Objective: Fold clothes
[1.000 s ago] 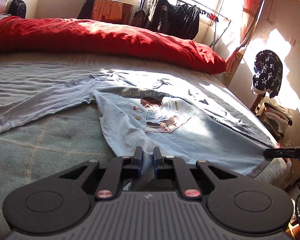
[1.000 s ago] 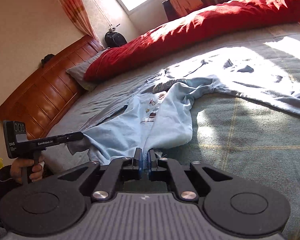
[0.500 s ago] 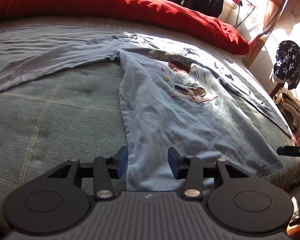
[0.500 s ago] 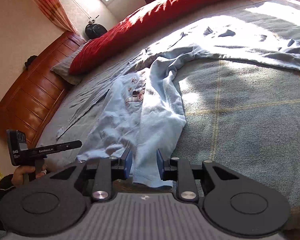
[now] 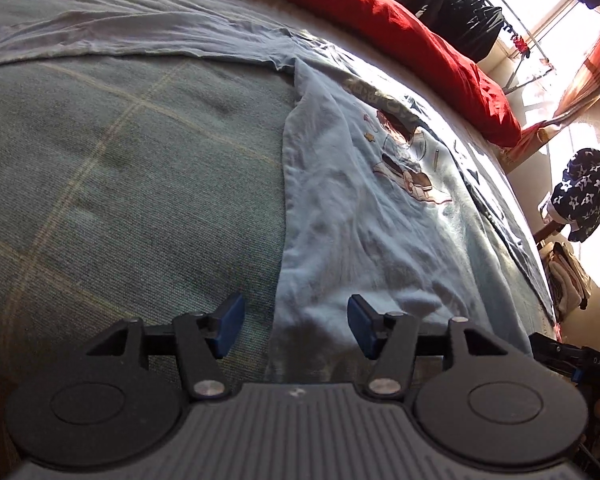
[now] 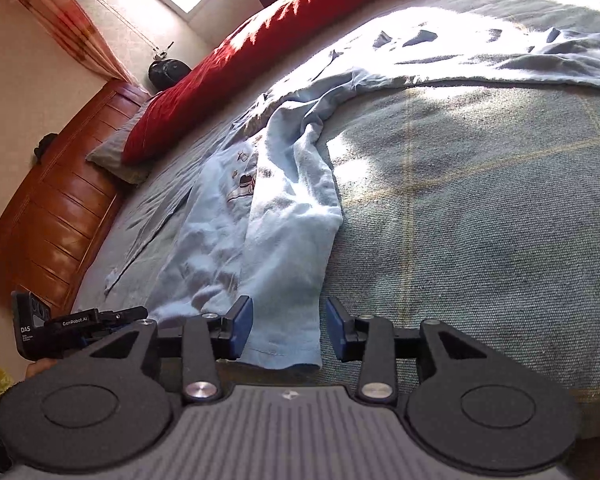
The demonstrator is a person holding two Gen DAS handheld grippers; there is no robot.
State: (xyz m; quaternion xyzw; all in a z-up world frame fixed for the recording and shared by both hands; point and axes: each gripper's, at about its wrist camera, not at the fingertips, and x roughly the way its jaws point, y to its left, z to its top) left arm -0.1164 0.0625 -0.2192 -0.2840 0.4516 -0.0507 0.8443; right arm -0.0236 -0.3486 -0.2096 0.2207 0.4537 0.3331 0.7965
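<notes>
A light blue long-sleeved shirt [image 5: 352, 216] with a cartoon print lies face up on the bed, one sleeve stretched out to the far left. My left gripper [image 5: 296, 326] hovers low over its near hem corner; its jaws are opening, and the cloth lies below them, clear of the blue pads. In the right wrist view the same shirt [image 6: 276, 232] lies rumpled, its side folded inward. My right gripper [image 6: 289, 330] is over the other hem corner, jaws opening, the hem lying loose between the pads without being pinched.
The bed has a green checked blanket [image 5: 112, 184] and a red duvet [image 5: 400, 28] along its far side. A wooden headboard [image 6: 56, 200] stands left in the right wrist view. A clothes rack [image 5: 472, 16] and a chair with clothes [image 5: 584, 196] stand beyond the bed.
Both grippers were shut on the shirt's hem corners and have opened, letting the cloth drop flat on the bed. Both have sunk closer to the blanket, and the views have rolled.
</notes>
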